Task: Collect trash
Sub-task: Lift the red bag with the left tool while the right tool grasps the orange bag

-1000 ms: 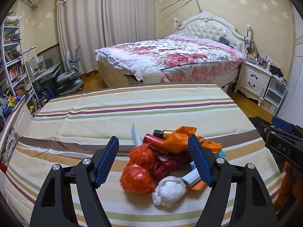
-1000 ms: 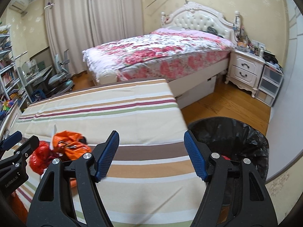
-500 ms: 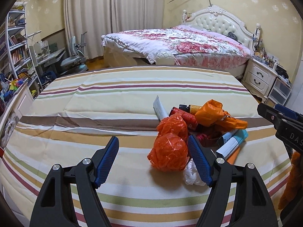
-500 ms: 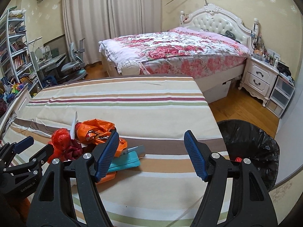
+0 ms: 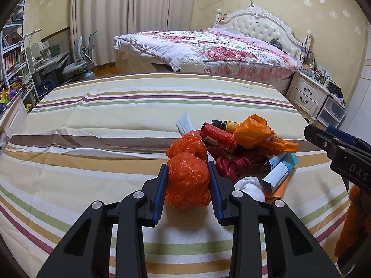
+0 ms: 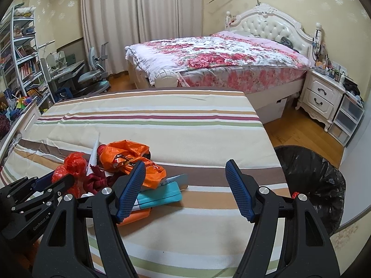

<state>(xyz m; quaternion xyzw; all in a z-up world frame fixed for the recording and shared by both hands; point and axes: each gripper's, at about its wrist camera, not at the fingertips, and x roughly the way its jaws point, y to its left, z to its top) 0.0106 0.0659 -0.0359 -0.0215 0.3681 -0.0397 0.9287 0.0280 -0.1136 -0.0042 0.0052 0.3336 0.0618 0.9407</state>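
left wrist view: a second ago the left claw [image 5: 187,183] stood wide over the pile; now its jaws are closing, blue pads against both sides of the crumpled red bag [image 5: 188,183] at the pile's near edge, so a lift toward the black-lined bin [image 6: 317,180] looks next. right claw [image 6: 184,188] hangs apart, empty. the rest of the trash lies on the striped table [image 5: 104,120], a flowered bed [image 5: 208,48] beyond.

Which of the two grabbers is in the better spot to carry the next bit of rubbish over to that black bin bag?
Probably the left gripper: its jaws are closing around the crumpled red plastic bag. The right gripper is open, holding nothing, though the black-lined bin lies on its side.
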